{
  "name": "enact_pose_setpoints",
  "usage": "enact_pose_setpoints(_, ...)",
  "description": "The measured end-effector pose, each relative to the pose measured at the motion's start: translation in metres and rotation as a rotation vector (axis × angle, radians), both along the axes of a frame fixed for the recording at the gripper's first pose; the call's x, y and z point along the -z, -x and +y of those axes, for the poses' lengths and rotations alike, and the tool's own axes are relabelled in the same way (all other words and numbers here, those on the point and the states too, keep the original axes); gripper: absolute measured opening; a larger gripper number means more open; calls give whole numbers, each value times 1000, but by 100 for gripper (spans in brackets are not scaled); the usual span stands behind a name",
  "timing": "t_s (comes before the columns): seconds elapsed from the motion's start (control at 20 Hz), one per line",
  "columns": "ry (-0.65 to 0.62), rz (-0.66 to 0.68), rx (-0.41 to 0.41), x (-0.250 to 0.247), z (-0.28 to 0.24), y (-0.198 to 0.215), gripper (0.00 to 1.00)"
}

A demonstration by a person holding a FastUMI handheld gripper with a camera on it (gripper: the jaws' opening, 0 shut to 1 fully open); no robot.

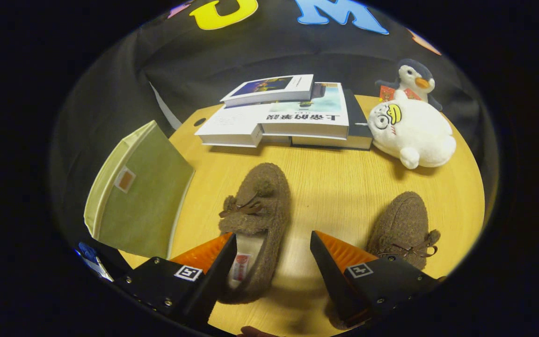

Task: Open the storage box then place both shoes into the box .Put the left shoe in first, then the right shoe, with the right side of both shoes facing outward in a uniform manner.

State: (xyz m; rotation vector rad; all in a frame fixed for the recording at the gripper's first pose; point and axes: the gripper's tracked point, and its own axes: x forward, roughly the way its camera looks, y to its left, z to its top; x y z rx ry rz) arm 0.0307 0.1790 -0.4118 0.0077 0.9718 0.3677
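Two brown fuzzy loafers with small bows lie on the wooden table [335, 187]. One shoe [258, 210] lies between my fingers, toe pointing away, its heel and opening close to the left finger. The other shoe [405, 229] lies beside and partly behind the right finger, toe pointing away. My gripper [273, 241] is open above the table, fingers spread wide with nothing pressed between them. A pale green fabric storage box [141, 203] stands at the table's left edge, left of the fingers; whether its lid is open I cannot tell.
A stack of books [288, 114] lies at the far side of the table. To their right rest a white plush toy [412, 131] and a penguin plush [414, 79] behind it. The table's round edge curves close on the right.
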Motion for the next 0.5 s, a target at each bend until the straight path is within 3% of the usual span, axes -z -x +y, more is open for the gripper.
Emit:
enact_pose_setpoints(0.15,22,28,10,16,4,-10,94)
enact_pose_setpoints(0.25,47,24,20,27,5,-22,82)
enact_pose_setpoints(0.35,-9,53,34,28,22,-21,51)
enact_pose_setpoints(0.5,49,36,66,29,18,-25,2)
